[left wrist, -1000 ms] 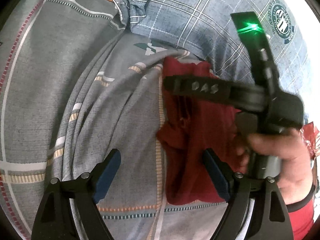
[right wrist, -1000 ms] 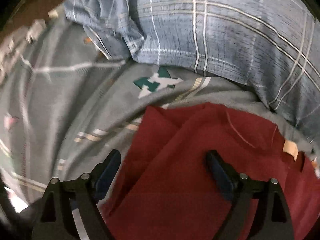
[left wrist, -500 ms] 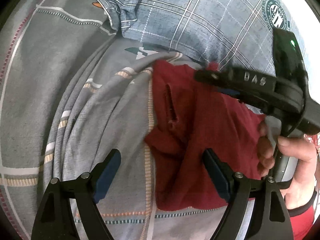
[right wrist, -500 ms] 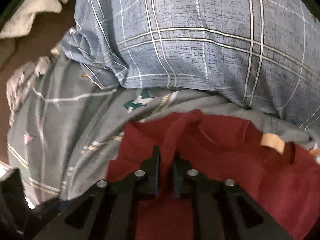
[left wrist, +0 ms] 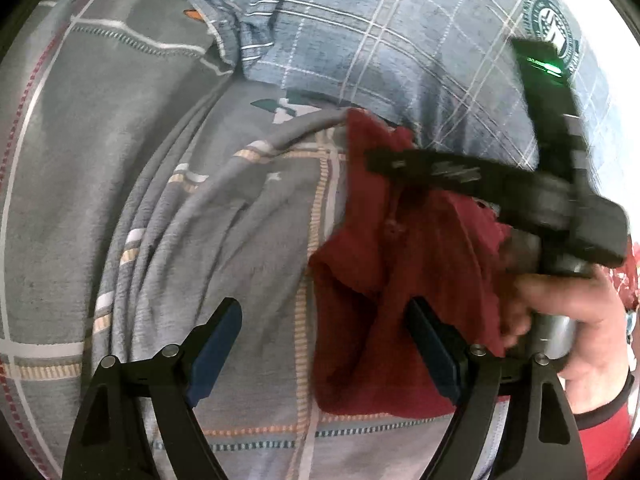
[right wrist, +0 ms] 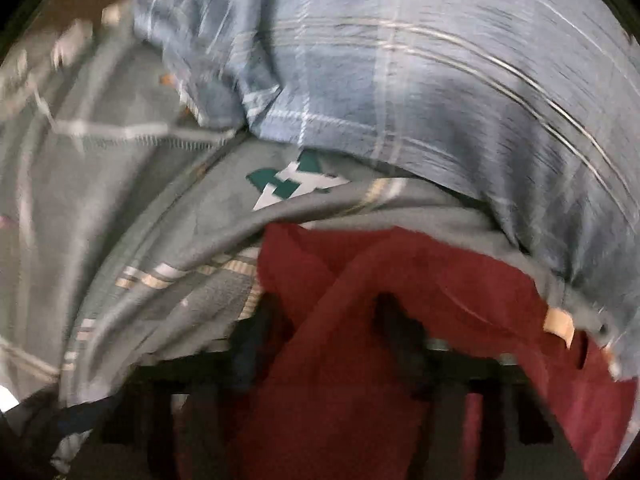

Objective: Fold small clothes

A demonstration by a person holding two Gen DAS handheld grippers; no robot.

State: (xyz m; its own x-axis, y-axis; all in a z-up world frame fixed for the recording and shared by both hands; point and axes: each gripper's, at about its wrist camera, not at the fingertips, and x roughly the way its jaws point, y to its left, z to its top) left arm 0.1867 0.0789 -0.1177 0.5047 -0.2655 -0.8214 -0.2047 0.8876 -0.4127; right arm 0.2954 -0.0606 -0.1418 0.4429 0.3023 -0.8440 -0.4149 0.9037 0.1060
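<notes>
A dark red garment lies crumpled on the grey patterned bedsheet. My left gripper is open and empty above the sheet; its right finger hovers over the garment's left part. My right gripper reaches over the garment's far end in the left wrist view. In the blurred right wrist view red cloth drapes over and between my right gripper's fingers, which stand slightly apart; the grip cannot be made out.
A blue plaid pillow lies just beyond the garment, also in the right wrist view. The sheet is wrinkled in ridges on the left. The person's hand holds the right gripper handle.
My right gripper shut on a fold of the red garment, then swung left and lifted it; cloth now hangs over its fingers. The left gripper stayed open and nearly still.
</notes>
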